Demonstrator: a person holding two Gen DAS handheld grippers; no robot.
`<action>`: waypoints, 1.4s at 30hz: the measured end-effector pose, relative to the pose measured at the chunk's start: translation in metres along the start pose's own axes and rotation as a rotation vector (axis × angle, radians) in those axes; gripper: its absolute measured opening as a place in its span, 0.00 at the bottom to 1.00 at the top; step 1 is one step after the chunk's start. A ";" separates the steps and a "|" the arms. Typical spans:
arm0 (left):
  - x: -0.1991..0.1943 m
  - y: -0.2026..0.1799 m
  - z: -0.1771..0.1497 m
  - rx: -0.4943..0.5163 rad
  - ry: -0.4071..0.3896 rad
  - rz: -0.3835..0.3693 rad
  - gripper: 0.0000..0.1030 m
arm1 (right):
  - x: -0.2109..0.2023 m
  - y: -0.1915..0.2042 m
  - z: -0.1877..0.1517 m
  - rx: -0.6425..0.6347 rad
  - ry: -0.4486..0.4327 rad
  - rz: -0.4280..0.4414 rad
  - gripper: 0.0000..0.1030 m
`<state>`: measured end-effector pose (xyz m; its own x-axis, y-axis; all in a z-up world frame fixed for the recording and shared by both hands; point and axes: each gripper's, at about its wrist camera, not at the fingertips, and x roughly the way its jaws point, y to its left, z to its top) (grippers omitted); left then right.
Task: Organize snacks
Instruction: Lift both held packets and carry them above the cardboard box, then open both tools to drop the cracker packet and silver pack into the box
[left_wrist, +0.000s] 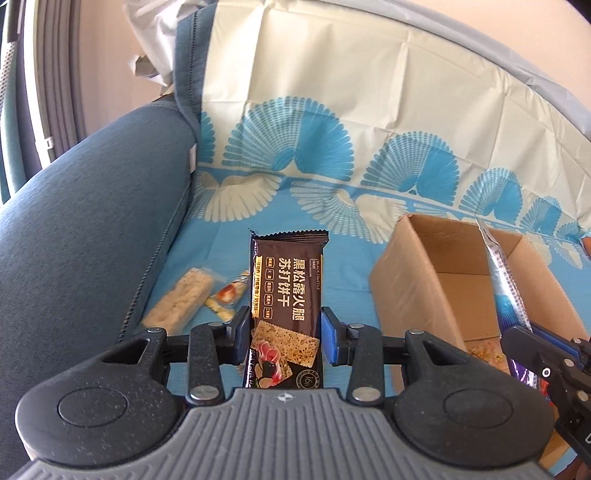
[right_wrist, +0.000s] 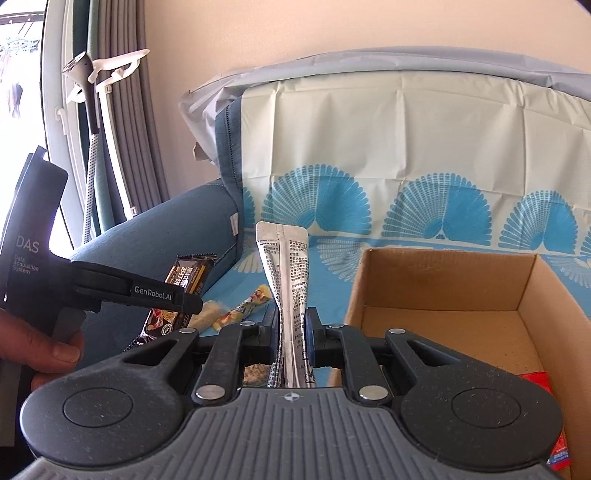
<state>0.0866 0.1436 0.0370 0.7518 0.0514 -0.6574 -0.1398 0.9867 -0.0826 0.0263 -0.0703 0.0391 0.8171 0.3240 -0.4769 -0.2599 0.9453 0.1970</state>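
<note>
We list a dark brown cracker packet (left_wrist: 286, 295) with gold and white lettering and a printed speckled tan cracker, set between the blue pads of the left gripper (left_wrist: 284, 334). Between the blue-edged black fingers of the right gripper (right_wrist: 291, 332) we list a silver sachet (right_wrist: 286, 266) with fine black print. Right of both grippers we list a plain tan cardboard box (right_wrist: 448, 284), with a red packet (right_wrist: 535, 380) in its near corner. Left of the left gripper we list a clear-wrapped pale cream bar (left_wrist: 181, 299) and a yellow, white and orange wrapper (left_wrist: 229, 295). Beyond, we list a cloth (left_wrist: 351, 110), cream above, sky blue below, patterned with blue and cream fans, over a slate-blue sofa (left_wrist: 85, 221).
</note>
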 end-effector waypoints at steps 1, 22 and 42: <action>0.000 -0.005 0.000 0.003 -0.003 -0.006 0.42 | -0.002 -0.003 0.000 0.000 -0.004 -0.008 0.14; -0.023 -0.123 -0.004 0.189 -0.213 -0.268 0.42 | -0.029 -0.089 -0.005 0.078 -0.013 -0.322 0.15; -0.029 -0.152 -0.019 0.235 -0.270 -0.406 0.78 | -0.026 -0.111 -0.014 0.172 0.001 -0.486 0.59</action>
<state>0.0740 -0.0112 0.0549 0.8586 -0.3339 -0.3890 0.3210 0.9418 -0.0999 0.0272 -0.1834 0.0173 0.8221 -0.1512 -0.5489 0.2384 0.9669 0.0907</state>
